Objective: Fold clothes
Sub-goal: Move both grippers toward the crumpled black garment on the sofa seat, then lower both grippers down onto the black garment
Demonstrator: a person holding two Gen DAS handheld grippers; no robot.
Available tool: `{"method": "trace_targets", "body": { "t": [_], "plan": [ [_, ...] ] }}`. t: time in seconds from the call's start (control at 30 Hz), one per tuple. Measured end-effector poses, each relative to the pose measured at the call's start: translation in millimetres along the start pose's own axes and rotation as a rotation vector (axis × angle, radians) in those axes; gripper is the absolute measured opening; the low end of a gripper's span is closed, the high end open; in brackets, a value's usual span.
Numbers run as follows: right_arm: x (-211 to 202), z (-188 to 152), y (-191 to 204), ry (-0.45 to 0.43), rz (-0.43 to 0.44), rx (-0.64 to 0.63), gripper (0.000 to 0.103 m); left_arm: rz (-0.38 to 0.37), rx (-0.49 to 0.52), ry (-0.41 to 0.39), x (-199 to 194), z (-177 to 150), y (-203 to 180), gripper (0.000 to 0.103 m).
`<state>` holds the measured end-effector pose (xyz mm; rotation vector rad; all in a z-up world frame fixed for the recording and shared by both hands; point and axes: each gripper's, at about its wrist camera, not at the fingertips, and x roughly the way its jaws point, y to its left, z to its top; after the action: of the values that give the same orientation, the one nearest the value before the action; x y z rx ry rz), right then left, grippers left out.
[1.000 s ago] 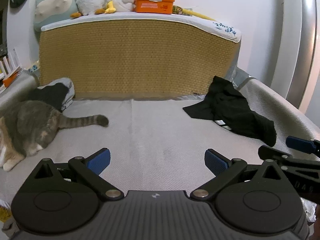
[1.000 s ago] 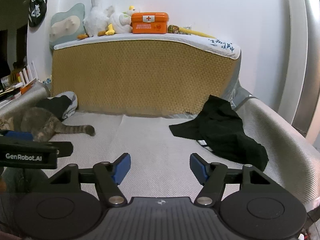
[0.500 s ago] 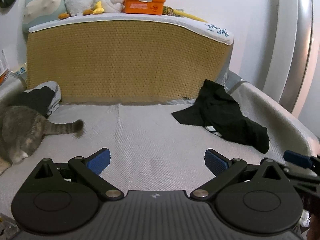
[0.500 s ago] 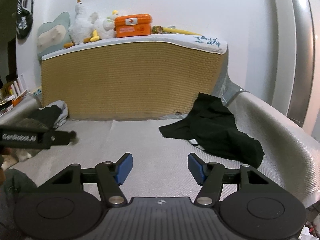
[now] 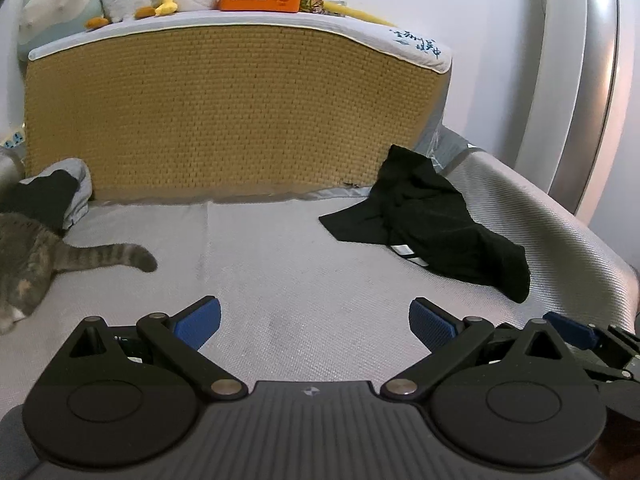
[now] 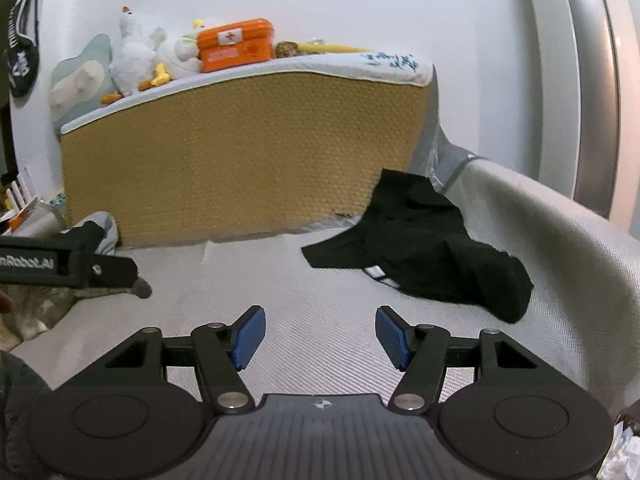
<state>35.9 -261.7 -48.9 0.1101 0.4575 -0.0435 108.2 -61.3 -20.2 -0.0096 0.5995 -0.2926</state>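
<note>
Both grippers close in on the crumpled black garment, jaws spread and empty

Over the last second both views have drawn nearer the bed: the cat [image 5: 24,256] slides toward the left edge, its tail [image 5: 116,260] swinging, and the black garment [image 5: 432,228] grows larger right of centre, still an unfolded heap against the woven headboard [image 5: 232,112]; that reads as an approach to it, with no fold showing. The left gripper [image 5: 314,318] and the right gripper [image 6: 318,338] both hold their jaws wide apart on nothing. The left view alone shows the cat's body clearly and the right gripper's blue tip at lower right; the right view alone shows the left gripper's lettered body at left, covering most of the cat.
</note>
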Motion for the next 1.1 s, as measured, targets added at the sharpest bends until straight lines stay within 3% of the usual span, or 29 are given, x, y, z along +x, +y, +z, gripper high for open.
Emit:
{"method": "trace_targets", "body": {
  "t": [0.63, 1.1],
  "plan": [
    [24, -41, -50, 0.010, -0.092, 0.039, 0.058, 0.000, 0.089, 0.052, 55, -15, -36, 0.100],
    [51, -72, -83, 0.046, -0.171, 0.063, 0.053, -0.067, 0.136, 0.080, 111, -14, -70, 0.092]
  ]
}}
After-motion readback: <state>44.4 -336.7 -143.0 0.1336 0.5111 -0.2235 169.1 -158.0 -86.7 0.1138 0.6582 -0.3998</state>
